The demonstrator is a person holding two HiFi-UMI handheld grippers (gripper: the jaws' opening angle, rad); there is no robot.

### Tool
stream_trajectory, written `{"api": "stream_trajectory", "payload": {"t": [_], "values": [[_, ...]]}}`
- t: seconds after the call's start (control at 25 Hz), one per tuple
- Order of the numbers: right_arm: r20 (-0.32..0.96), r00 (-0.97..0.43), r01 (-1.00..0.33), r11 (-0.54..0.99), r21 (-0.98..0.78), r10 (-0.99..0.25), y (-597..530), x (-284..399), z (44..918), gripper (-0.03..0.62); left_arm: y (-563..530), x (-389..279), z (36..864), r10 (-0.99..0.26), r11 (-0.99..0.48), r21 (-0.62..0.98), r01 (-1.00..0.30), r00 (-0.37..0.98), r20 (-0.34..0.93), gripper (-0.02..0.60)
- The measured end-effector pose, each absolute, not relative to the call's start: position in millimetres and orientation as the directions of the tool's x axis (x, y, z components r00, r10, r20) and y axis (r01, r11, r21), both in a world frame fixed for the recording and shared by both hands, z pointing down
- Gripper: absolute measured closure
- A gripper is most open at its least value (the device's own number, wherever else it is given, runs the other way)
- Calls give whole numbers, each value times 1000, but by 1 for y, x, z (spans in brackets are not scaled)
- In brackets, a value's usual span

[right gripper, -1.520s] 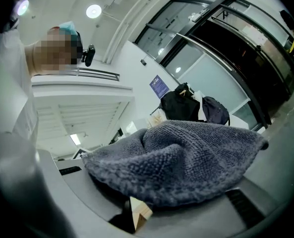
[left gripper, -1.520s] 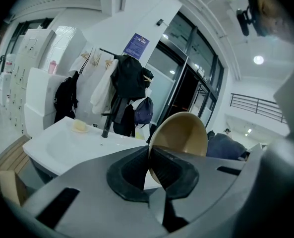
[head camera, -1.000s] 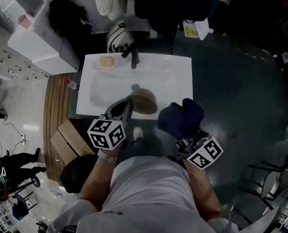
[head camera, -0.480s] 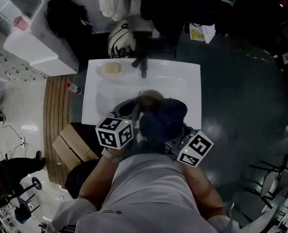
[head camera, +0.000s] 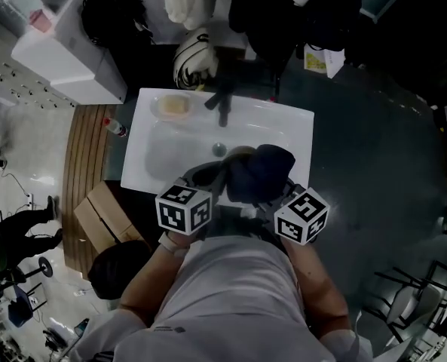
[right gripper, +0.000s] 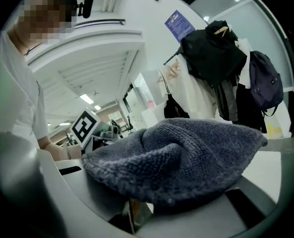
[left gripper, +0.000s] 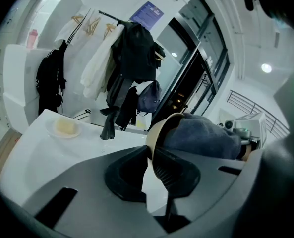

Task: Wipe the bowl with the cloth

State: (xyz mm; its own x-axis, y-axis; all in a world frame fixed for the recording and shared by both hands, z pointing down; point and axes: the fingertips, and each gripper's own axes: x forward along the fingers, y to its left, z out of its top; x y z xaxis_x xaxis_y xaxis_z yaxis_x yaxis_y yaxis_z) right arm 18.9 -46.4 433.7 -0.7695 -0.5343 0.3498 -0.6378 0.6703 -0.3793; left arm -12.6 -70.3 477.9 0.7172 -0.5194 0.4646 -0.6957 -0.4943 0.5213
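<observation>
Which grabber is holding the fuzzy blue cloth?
The right gripper, on the head view's right: its jaws are shut on the dark blue cloth. The left gripper pinches the tan bowl by its rim instead.

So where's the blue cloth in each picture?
Head view: the dark blue knitted cloth sits mid-picture, above the white sink.
Left gripper view: the cloth is right of centre, pushed into the tan round bowl.
Right gripper view: the cloth fills the lower middle.
Shared landmark: the black hanging jacket.
</observation>
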Motion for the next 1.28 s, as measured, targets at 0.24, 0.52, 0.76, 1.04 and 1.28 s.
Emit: {"api": "stream_trajectory", "payload": {"t": [0.24,0.52,0.76,1.04,1.28], "values": [[591,-691,-650,714,-259,-415,-63,36,474,525,-67,12,515,-473,-248,727,-640,735,486,535],[804,-503,-524,852,8,-317,-71,51,510,523,-70,35,535,-473,-144,774,-616,730,493,535],[904,-346,-303,942,146,-251,-74,60,531,511,-72,47,554,-438,16,854,-520,764,474,536],[932,-319,-181,976,118,-171,-65,64,529,421,-79,46,576,-438,121,858,-499,749,497,546],[875,-418,-216,962,164,-243,-71,62,488,417,-88,38,582,-445,141,844,-517,729,520,546]]}}
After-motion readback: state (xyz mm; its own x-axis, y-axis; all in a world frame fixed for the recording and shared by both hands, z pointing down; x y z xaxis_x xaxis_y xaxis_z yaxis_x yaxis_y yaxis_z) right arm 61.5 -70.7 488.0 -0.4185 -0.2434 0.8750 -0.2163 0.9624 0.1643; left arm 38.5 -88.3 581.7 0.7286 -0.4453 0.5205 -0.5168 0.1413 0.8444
